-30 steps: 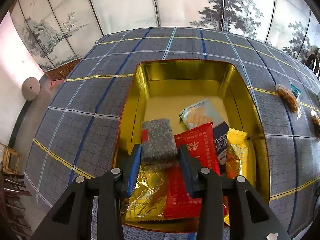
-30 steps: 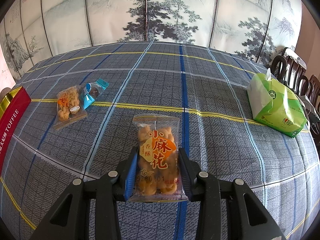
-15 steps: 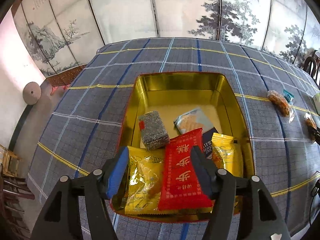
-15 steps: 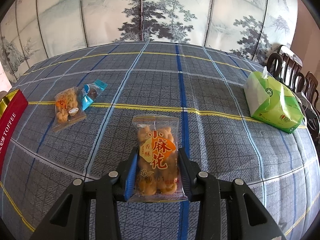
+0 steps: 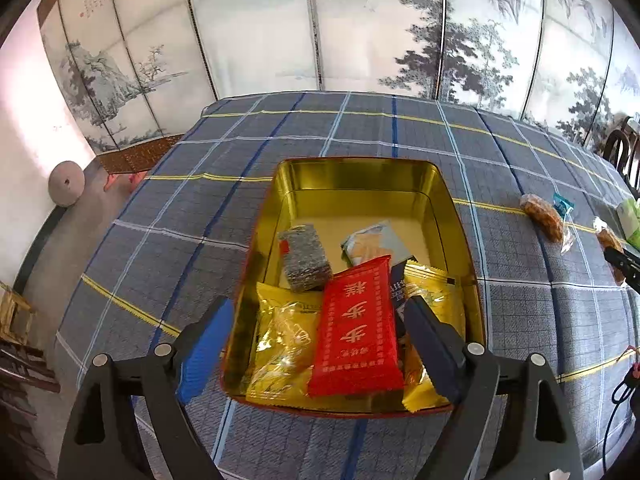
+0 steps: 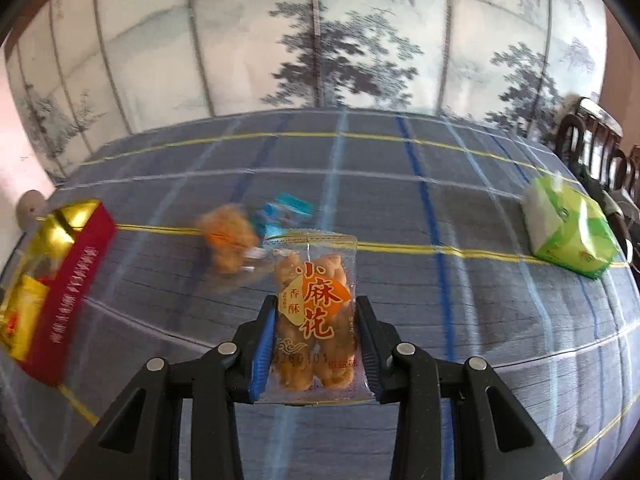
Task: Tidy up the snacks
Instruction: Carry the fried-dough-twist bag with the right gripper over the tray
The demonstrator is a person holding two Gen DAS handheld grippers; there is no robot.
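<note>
A gold-lined tin box with red outer walls sits on the checked tablecloth. Inside lie a grey speckled bar, a red packet, two yellow packets and a pale blue packet. My left gripper is open and empty, above the box's near end. My right gripper is shut on a clear packet of fried dough twists, held above the cloth. The box shows at the left of the right wrist view.
A clear bag of orange snacks and a small blue packet lie on the cloth between the box and my right gripper. A green tissue pack lies at the right. Dark chairs stand beyond the table's right edge.
My left gripper let go of the grey bar, opened wide and drew back from the box. My right gripper lifted the dough-twist packet and swung left toward the box.
</note>
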